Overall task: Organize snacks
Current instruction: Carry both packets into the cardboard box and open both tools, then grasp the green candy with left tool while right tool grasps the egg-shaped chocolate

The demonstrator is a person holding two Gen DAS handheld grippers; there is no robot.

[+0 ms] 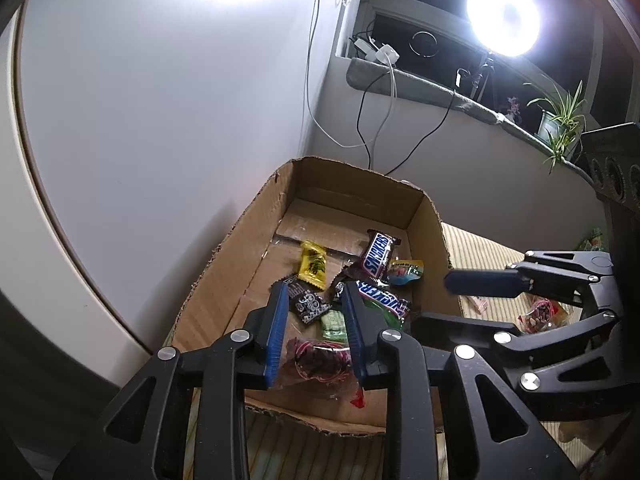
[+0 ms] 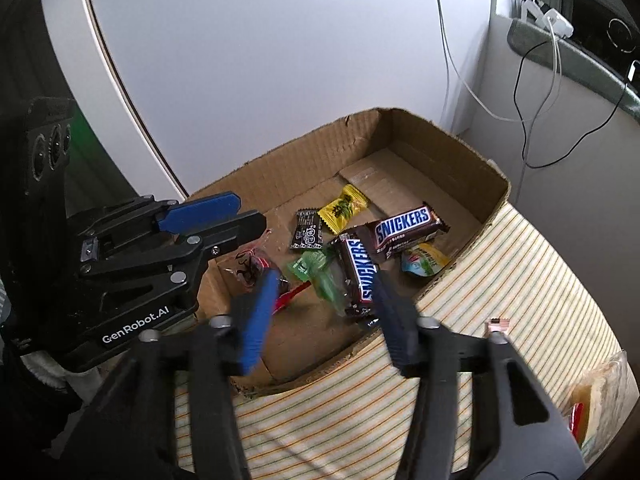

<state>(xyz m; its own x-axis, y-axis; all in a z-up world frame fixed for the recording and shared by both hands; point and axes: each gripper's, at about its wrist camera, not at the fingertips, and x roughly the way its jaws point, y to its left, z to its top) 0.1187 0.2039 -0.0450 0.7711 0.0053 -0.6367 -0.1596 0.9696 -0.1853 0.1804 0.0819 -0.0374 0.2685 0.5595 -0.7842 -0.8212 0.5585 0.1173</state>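
Cardboard box on striped mat: two Snickers bars, yellow candy, black packet, green packet, clear red-printed packet | left gripper: jaws narrowly parted above clear packet, not pressing it | right gripper: released, holding nothing, over box's near edge.

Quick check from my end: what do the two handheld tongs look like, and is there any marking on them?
Both tongs, left and right, are matte black linkage frames with triangular cut-outs and silver rivets, each finger ending in a ribbed blue pad. The left one's body carries white "GenRobot.AI" lettering, seen from the right wrist camera. No cables show on either.
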